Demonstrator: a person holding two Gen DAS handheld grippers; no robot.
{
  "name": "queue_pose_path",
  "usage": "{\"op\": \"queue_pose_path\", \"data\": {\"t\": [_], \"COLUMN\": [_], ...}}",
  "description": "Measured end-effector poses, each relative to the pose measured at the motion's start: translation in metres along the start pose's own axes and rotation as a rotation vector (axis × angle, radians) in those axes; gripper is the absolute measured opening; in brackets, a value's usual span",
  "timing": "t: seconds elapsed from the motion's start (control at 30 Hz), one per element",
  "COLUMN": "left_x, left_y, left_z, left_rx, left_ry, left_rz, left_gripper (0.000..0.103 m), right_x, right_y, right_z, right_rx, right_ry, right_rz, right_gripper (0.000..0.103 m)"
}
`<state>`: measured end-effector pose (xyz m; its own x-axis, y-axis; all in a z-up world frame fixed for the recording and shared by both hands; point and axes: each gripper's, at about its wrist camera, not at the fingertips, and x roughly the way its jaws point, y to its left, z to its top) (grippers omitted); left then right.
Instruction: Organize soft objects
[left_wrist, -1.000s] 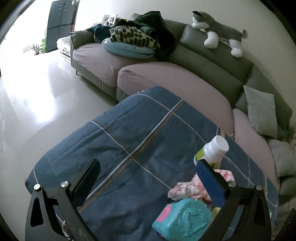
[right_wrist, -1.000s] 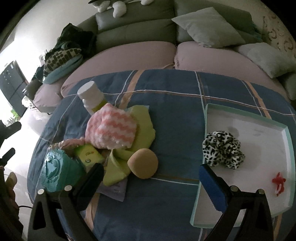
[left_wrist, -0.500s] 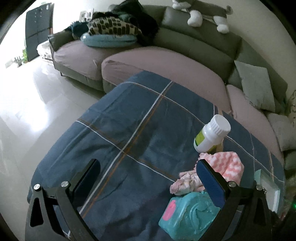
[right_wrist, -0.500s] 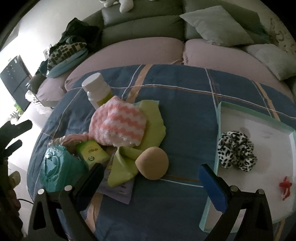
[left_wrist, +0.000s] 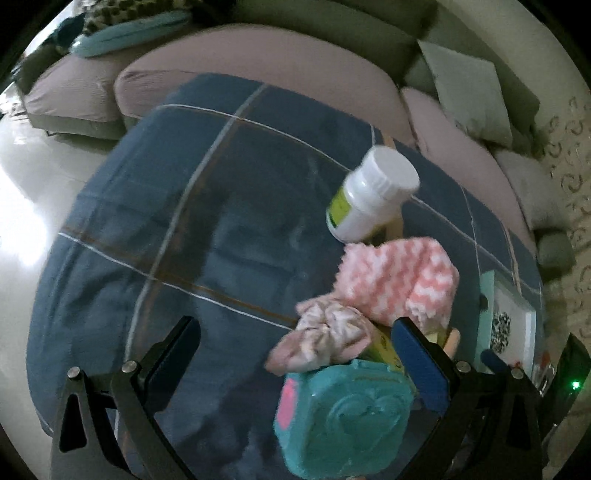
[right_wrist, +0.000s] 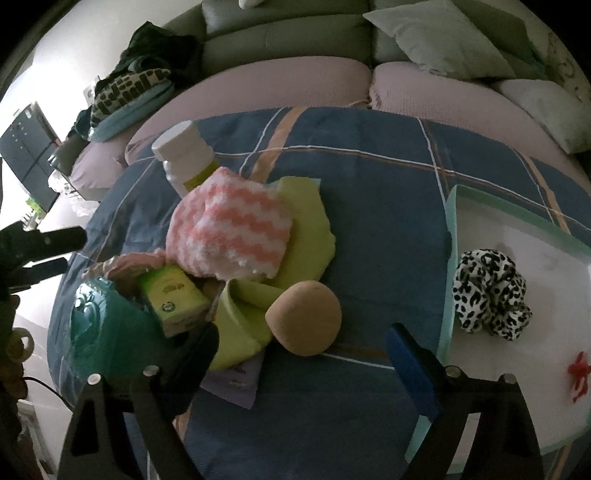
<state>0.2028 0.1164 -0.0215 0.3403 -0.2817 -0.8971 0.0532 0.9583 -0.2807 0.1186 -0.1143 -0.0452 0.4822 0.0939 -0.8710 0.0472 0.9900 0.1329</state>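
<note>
We hold both tools above the blue plaid cloth (right_wrist: 369, 177), and neither grips anything: the right gripper (right_wrist: 303, 354) at the bottom of its frame has its fingers spread wide and empty, and the left gripper (left_wrist: 295, 354) at the bottom of its own frame is likewise released. In the right view, the soft things sit in a pile left of centre: a pink-and-white chevron cloth (right_wrist: 232, 232) lies on a yellow-green cloth (right_wrist: 310, 229), with a tan sponge ball (right_wrist: 304, 321) just below them, right above our open fingers. A white bottle (right_wrist: 184, 155), a green box (right_wrist: 173, 295) and a teal case (right_wrist: 99, 332) are mixed in. At the right edge the white tray (right_wrist: 554, 258) already holds a leopard scrunchie (right_wrist: 487, 291). We judge the sorting partly done, with the sponge ball the likeliest next pick. That calls for lowering the right fingers around it and closing gently.
</note>
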Motion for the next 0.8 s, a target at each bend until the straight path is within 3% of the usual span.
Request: {"op": "queue_pose_path", "data": {"t": [0.17,0.4,0.8], "left_x": [0.015,0.039,0.050], "left_y": [-0.017,-0.020,-0.007], "left_z": [0.002,0.003,0.011], "left_rx": [0.058,0.047,-0.021], "left_ry": [0.061,0.147,0.181], "left_rz": [0.003,0.014,-0.012], "left_gripper": [0.103,0.103,0.100], "right_x": [0.004,0.011,0.033], "right_y": [-0.007,-0.011,-0.019], "right_z": [0.002,0.001,0.002], "right_rx": [0.015,0.028,0.069], "right_ry": [0.007,0.026,0.076], "right_rz": [-0.009,-0.016,0.024], "right_gripper": [0.089,0.084,0.078]}}
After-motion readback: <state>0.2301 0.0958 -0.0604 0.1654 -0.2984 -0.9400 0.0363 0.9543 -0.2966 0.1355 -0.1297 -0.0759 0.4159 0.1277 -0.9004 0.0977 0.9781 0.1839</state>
